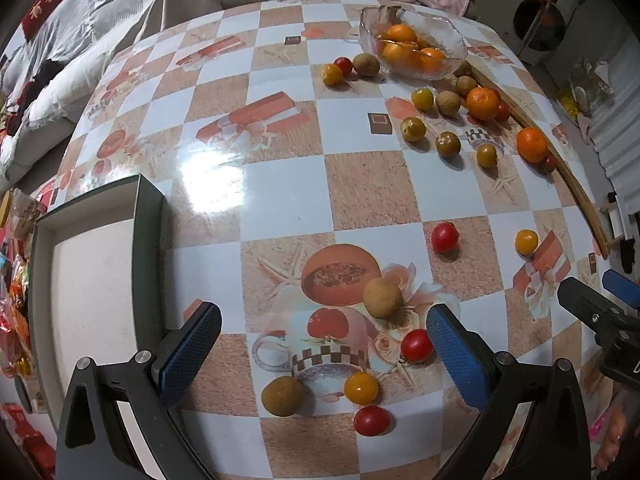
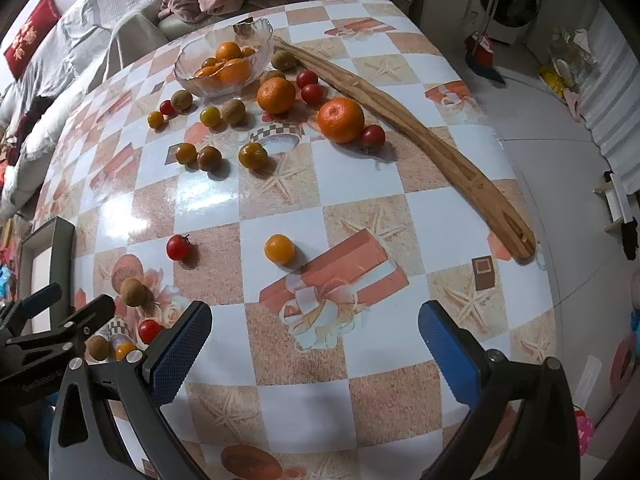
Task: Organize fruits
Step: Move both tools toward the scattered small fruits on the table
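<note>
Fruits [image 1: 444, 237] small, round, red-yellow-brown

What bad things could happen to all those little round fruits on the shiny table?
The red tomato beside the open left gripper might roll if a finger bumps it. The oranges sit by the wooden stick near the table edge and could roll off. The open right gripper holds nothing.

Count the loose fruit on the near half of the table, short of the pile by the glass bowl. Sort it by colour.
Red tomatoes: 3
Yellow tomatoes: 2
Brown round fruits: 2
Total: 7
</note>
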